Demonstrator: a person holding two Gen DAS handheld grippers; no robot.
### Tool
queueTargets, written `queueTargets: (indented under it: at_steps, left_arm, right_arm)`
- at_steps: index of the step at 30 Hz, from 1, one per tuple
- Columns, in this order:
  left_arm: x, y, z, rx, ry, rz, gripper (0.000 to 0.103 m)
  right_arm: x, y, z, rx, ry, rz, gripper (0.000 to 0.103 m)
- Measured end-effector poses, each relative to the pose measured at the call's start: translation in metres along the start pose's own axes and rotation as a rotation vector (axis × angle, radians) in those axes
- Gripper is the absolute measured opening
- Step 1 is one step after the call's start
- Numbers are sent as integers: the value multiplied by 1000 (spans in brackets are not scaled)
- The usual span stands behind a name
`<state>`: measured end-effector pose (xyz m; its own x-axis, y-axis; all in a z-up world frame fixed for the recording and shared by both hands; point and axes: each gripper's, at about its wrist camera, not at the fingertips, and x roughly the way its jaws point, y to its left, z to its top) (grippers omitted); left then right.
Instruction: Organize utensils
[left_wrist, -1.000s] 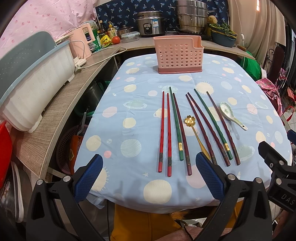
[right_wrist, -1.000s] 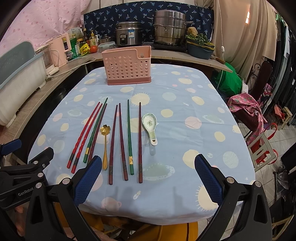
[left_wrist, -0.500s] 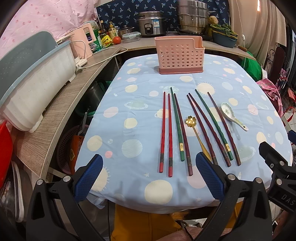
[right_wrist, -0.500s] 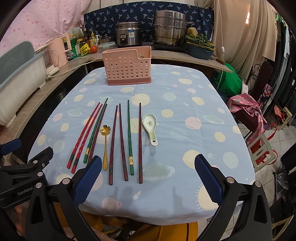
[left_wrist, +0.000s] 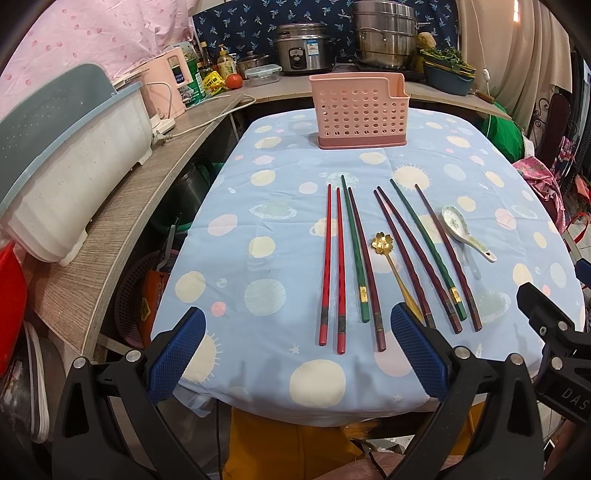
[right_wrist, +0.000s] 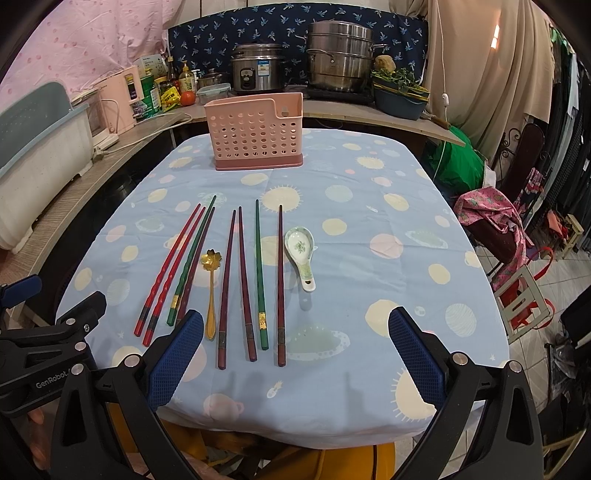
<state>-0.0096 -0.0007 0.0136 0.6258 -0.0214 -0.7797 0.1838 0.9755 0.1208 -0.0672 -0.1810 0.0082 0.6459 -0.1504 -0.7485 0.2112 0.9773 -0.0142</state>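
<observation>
Hovering at the counter's (right_wrist: 424, 206) six o'clock edge, your left claw (left_wrist: 297, 354) and right claw (right_wrist: 295, 354) both gape wide, holding nothing. Chopsticks (right_wrist: 258, 273), gold spoon (right_wrist: 211, 280) and ceramic spoon (right_wrist: 301, 251) lie ahead; the pink caddy (right_wrist: 255, 133) stands at twelve o'clock. Closely packed sticks may scatter if you pinch two together.

Pink perforated utensil holder (right_wrist: 255, 133) upright at far end of bench. Eight chopsticks flat, side by side, tips toward holder: red pair (left_wrist: 331, 264), green (left_wrist: 354, 245) and dark red sticks. Gold flower-bowl spoon (right_wrist: 211, 291) between them. Ceramic spoon (right_wrist: 301, 251) rightmost, bowl up.
</observation>
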Motion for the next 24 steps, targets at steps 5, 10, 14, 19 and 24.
queueTargets:
  at_steps: [5,10,14,19,24]
  left_arm:
    - [0,-1,0,0,-1,0,96]
    - [0,-1,-1,1,-1,1,96]
    - [0,-1,-1,1,-1,1,96]
    - [2,6,1,-3,4,-9,96]
    - [14,10,0,-22,34,-58,96]
  right_arm:
    - [0,0,0,0,-1,-1,96]
    - [0,0,0,0,0,0,96]
    - [0,0,0,1,0,-1,96]
    - [0,0,0,3,2,0,96]
    - [7,-1,0,13,11,1,96]
